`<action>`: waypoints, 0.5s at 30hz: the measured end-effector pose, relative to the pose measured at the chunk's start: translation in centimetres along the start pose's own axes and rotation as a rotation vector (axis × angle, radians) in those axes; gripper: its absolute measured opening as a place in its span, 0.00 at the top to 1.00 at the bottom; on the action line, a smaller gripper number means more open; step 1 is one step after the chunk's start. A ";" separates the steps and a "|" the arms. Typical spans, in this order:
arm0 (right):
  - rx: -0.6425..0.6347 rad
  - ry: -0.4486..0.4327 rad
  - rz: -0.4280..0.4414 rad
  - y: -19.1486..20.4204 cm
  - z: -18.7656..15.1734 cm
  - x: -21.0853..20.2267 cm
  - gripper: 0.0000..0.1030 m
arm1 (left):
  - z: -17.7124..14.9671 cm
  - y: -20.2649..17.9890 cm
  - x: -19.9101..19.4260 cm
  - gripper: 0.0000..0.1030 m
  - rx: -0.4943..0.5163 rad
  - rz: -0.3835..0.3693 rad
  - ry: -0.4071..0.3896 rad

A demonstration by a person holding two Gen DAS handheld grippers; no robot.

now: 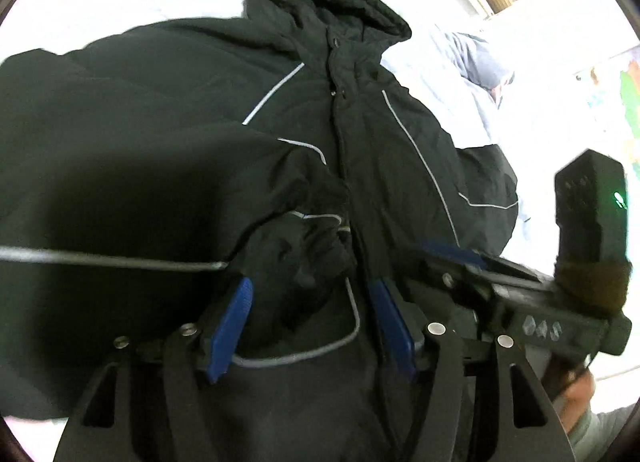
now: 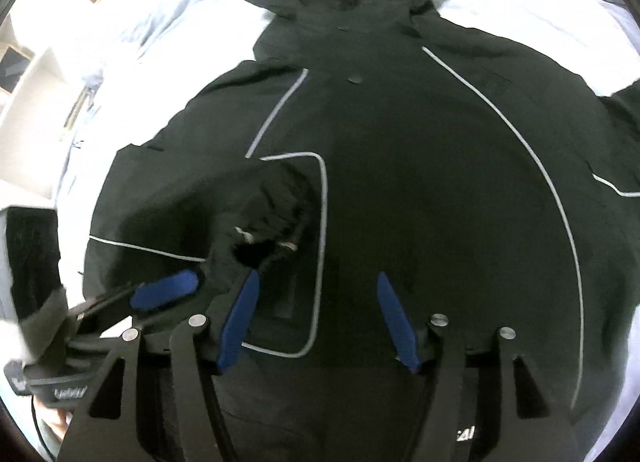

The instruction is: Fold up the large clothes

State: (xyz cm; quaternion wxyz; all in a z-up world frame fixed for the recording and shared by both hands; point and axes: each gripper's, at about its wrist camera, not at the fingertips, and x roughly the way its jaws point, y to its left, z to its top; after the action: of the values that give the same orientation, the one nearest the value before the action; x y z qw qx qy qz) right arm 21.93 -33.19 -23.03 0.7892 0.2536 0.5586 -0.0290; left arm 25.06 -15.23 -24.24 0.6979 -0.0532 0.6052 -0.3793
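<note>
Black padded jacket [image 2: 400, 142] lies front-up on the bed [image 2: 160, 22], hood away from us, its folded-in sleeve cuff [image 2: 264, 222] just ahead of our spread, empty left tongs [image 1: 310, 326] (right tongs [image 2: 316, 318] likewise spread).

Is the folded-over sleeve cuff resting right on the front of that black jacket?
Touching. In the right wrist view the sleeve cuff lies flat on the jacket chest, with no gap showing beneath it.
</note>
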 end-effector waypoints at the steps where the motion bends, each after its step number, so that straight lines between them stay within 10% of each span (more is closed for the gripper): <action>1: 0.002 0.000 0.013 0.1 0.0 0.1 0.35 | -0.2 0.0 -0.7 0.36 -0.008 -0.001 -0.006; 15: 0.156 0.123 0.216 1.0 1.0 6.4 0.32 | -1.8 2.7 -7.5 0.36 -0.104 0.027 -0.126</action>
State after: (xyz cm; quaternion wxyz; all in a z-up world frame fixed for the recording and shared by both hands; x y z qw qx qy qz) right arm 25.56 -31.23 -28.10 0.7299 0.3739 0.5715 0.0283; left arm 24.85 -8.21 -20.14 0.7360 -0.1050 0.5794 -0.3340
